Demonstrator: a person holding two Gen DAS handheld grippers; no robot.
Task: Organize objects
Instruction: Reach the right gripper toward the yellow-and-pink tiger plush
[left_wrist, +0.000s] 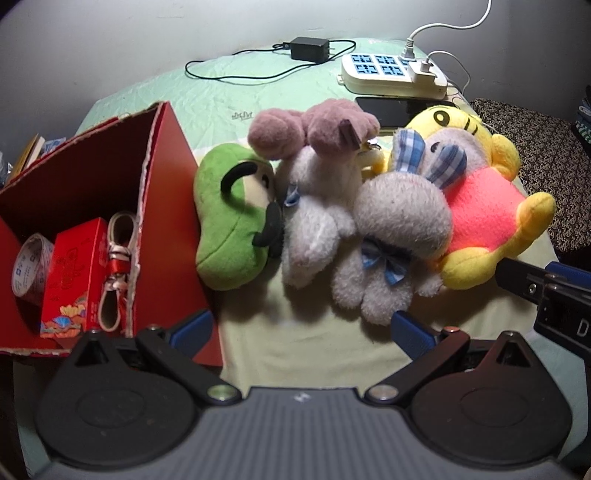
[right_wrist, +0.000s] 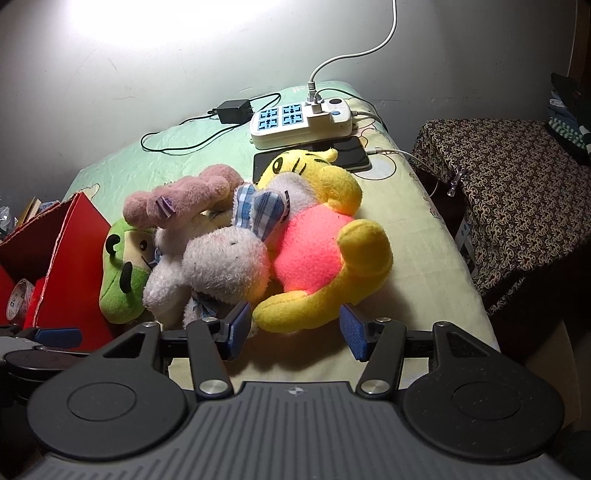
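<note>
Several plush toys lie in a heap on the bed: a green frog (left_wrist: 231, 218) (right_wrist: 122, 273), a white bunny with pink ears (left_wrist: 314, 206) (right_wrist: 166, 273), a grey-white bunny with checked ears (left_wrist: 395, 225) (right_wrist: 229, 262) and a yellow bear in a pink shirt (left_wrist: 484, 206) (right_wrist: 314, 254). An open red box (left_wrist: 162, 206) (right_wrist: 77, 254) stands left of them. My left gripper (left_wrist: 301, 332) is open and empty in front of the bunnies. My right gripper (right_wrist: 295, 328) is open, its pads either side of the bear's near leg, not touching.
The box holds a tape roll (left_wrist: 31, 266), a small red carton (left_wrist: 74, 273) and a strap. A power strip (left_wrist: 391, 74) (right_wrist: 299, 122), a phone (right_wrist: 347, 151), a black adapter (left_wrist: 310, 48) and cables lie at the far end. A patterned stool (right_wrist: 517, 192) stands right of the bed.
</note>
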